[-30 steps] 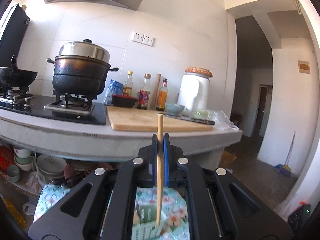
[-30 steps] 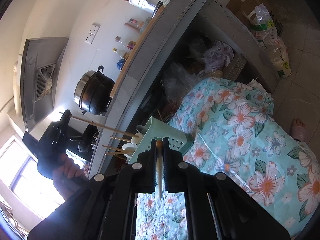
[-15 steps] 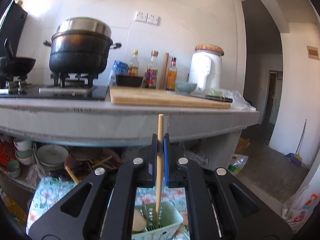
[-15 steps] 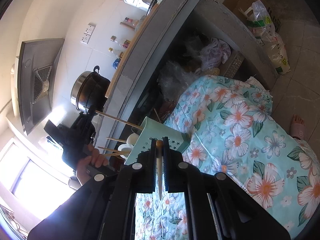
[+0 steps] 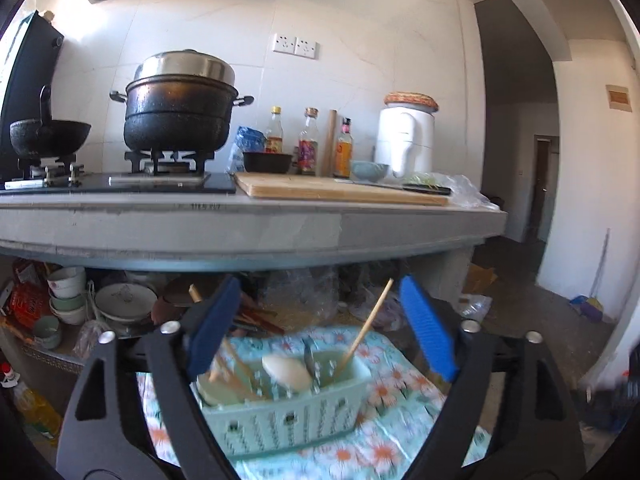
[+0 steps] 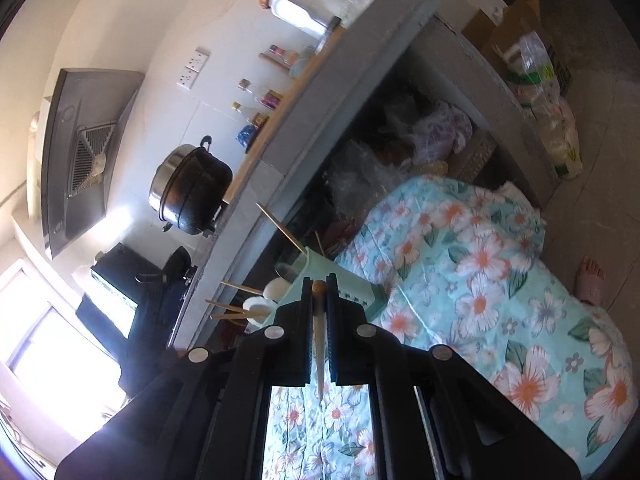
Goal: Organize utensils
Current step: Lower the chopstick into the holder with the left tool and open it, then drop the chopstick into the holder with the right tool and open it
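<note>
A pale green plastic utensil basket [image 5: 288, 412] stands on a floral cloth [image 5: 384, 440]. My left gripper [image 5: 320, 336] is open and empty above it, blue pads wide apart. A wooden chopstick [image 5: 366, 330] leans in the basket's right compartment; a white spoon [image 5: 286, 372] and more chopsticks [image 5: 236, 366] sit to the left. My right gripper [image 6: 319, 300] is shut on a slim utensil with a brown tip [image 6: 319, 336], just short of the basket [image 6: 320, 276], where the leaning chopstick [image 6: 280, 226] sticks out.
A grey kitchen counter [image 5: 240, 224] runs behind the basket, with a black pot [image 5: 178, 114], cutting board [image 5: 340, 190], bottles and a white jug. Bowls and plates [image 5: 120, 300] are stacked under it. The floral cloth [image 6: 480, 280] spreads right; a foot [image 6: 590, 276] is beside it.
My left gripper has opened and let go of the chopstick, which now leans in the basket. The left gripper dropped lower, then drew back. The right gripper still holds its utensil.
</note>
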Available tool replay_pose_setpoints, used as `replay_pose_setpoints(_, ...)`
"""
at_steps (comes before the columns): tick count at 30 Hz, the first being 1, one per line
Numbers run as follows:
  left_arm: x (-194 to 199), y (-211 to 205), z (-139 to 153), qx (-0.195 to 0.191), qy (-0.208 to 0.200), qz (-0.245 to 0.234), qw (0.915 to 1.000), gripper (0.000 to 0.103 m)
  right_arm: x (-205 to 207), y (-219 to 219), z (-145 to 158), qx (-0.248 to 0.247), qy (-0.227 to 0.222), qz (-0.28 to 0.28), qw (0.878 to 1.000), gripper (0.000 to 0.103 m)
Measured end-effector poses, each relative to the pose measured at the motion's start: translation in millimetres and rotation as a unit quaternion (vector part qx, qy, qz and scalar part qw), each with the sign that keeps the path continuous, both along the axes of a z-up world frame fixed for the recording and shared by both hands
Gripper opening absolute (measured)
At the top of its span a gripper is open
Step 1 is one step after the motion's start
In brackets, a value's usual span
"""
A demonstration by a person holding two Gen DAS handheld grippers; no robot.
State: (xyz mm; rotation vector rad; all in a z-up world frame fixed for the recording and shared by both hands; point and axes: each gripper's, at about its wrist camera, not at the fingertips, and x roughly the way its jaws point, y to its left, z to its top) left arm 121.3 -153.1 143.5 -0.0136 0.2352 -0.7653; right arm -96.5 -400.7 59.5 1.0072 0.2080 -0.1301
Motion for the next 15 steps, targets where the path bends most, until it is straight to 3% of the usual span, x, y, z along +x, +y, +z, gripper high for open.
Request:
replay_pose_setpoints(5, -14, 25, -24, 0.029, 0.036, -0.011, 0.9989, 0.089, 5, -5, 47, -0.059, -0.030, -0.006, 0.998, 0.006)
replay_pose_setpoints(10, -22, 41, -64, 0.066, 0.098, -0.019, 0.9928, 0.090, 17, -6, 97, -0.121, -0.058, -0.016, 0.991, 0.006)
replay_pose_setpoints(15, -31, 54, -88, 0.088, 0.112, -0.016, 0.9896, 0.090, 46, -8, 132, -0.171, -0.057, -0.020, 0.983, 0.006)
